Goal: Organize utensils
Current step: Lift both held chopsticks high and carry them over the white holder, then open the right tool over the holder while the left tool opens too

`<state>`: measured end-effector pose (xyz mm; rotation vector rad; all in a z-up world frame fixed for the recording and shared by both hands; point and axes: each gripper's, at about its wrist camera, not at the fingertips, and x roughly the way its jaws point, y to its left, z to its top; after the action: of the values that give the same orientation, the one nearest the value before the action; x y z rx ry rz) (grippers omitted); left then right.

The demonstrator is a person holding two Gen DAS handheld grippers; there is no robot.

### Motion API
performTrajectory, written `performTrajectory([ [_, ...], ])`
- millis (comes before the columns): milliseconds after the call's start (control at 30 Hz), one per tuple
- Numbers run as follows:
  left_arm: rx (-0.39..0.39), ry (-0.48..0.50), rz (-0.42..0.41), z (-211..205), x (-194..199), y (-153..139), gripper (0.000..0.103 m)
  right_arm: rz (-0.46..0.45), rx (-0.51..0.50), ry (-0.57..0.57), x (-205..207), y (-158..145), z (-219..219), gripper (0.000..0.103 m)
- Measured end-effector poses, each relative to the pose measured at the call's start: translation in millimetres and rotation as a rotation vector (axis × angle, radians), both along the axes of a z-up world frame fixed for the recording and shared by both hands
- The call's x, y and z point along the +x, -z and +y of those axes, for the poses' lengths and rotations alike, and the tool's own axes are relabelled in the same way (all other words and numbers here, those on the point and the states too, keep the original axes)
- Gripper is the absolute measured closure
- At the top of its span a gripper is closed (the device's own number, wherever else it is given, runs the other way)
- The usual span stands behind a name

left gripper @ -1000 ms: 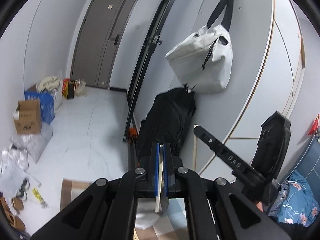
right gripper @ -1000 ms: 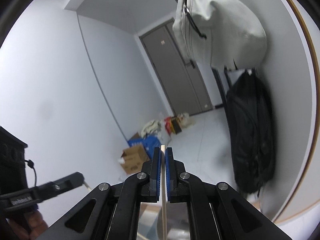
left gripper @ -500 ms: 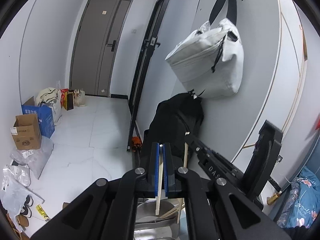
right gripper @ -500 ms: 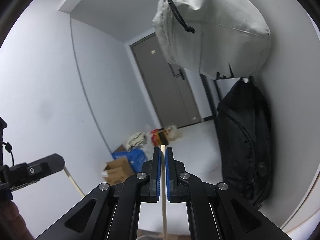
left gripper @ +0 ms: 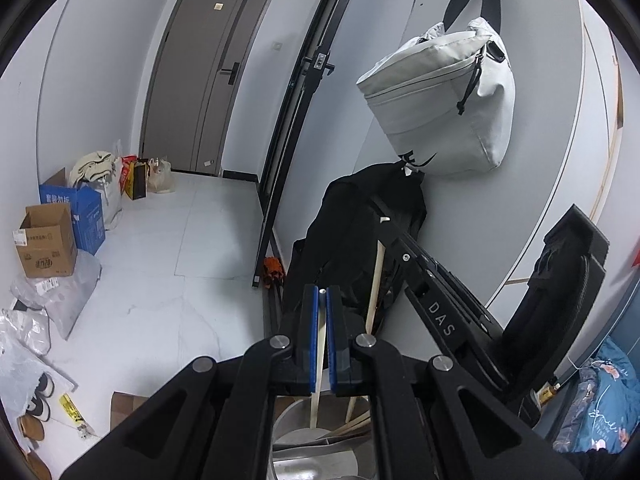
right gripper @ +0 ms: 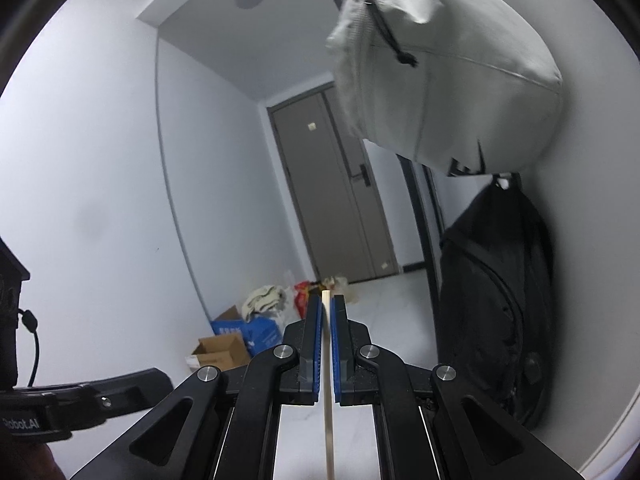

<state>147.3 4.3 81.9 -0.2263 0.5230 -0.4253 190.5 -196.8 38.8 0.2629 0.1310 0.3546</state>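
Both grippers each pinch one chopstick above a steel pot.
Left gripper [left gripper: 322,340] holds a chopstick [left gripper: 319,364]; right gripper [right gripper: 327,344] clamps another chopstick [right gripper: 328,400]; tilted release over the pot [left gripper: 304,456] could miss.

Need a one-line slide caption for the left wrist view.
Left gripper shut on a chopstick above a metal container; right gripper holds another alongside.

Right gripper [right gripper: 327,312] clamps chopstick [right gripper: 328,420]; door [right gripper: 336,188] beyond.

Both chopsticks [left gripper: 318,354] lower, nearer metal pot [left gripper: 312,456].
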Motion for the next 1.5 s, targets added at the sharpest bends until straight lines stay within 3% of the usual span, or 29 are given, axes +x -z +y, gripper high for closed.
performTrajectory([
  [867,-0.06,0.021,0.056,7,11,22,0.103,-0.004,-0.056,-0.001,-12,22,13,0.1],
  [1067,-0.107,0.058,0.079,6,12,30,0.103,0.024,-0.08,-0.032,-24,24,8,0.099],
  [1500,-0.073,0.12,0.106,-17,7,34,0.103,0.133,-0.141,-0.113,-53,47,-11,0.099],
])
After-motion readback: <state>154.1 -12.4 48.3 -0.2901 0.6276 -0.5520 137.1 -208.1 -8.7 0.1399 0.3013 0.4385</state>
